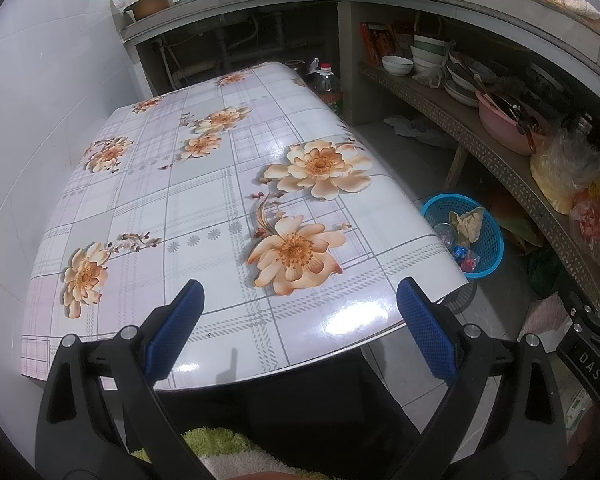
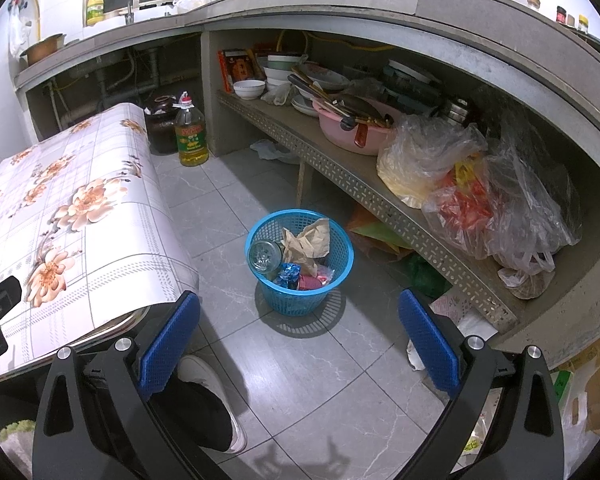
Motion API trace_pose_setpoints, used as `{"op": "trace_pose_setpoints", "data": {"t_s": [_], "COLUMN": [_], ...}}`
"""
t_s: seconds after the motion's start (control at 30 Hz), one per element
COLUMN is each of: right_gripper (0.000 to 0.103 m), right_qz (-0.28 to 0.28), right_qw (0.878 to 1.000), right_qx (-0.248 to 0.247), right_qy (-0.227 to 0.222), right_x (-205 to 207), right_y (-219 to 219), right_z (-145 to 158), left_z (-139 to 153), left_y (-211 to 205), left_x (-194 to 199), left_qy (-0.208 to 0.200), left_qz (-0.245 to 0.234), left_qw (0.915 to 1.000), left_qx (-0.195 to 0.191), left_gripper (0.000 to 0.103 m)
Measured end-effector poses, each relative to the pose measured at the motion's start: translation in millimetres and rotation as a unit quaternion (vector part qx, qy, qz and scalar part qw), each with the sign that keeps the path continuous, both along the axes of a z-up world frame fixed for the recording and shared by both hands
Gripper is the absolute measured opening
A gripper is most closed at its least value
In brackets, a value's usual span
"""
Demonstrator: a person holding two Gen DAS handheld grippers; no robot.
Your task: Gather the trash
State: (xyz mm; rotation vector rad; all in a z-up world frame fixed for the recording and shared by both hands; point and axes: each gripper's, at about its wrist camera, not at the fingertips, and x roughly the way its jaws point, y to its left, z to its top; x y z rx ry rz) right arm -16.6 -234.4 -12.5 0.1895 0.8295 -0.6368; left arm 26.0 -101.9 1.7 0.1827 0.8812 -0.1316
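Grey floor tiles carry everything here. Nearest, the left gripper (image 1: 300,320) and right gripper (image 2: 300,332) hang empty, jaws apart. Beyond the table's (image 2: 80,240) right edge, the blue basket (image 2: 300,296) holds the trash; a careless nudge might tip it.

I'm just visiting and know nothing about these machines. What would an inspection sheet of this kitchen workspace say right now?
Surface: table under a floral oilcloth, nothing lying on the part in view.
Job's things: blue basket on the floor tiles beside the table, holding crumpled brown paper, a glass jar, and blue and red wrappers.
Clutter: shelf under the counter crowded with a pink basin, bowls and plastic bags; oil bottle on the floor.
Grippers: left claw open over the near table edge, empty; right claw open above the floor, empty.
Cables: nothing seen.
Surroundings: tiled wall, sink counter, a person's shoe below.
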Motion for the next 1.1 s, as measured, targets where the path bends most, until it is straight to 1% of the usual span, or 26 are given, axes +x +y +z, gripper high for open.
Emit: {"op": "trace_pose_setpoints", "data": {"t_s": [1.1], "right_gripper": [0.097], "right_qz": [0.000], "right_qw": [1.000], "right_qx": [0.000], "right_qy": [0.000], "right_x": [1.4], "right_y": [1.2], "right_z": [1.1], "left_z": [0.3], "left_y": [0.7], "left_x": [-0.1], "left_qy": [-0.001], "left_qz": [0.001], "left_qw": [1.0000], "left_qx": [-0.001], "left_gripper": [0.093]}}
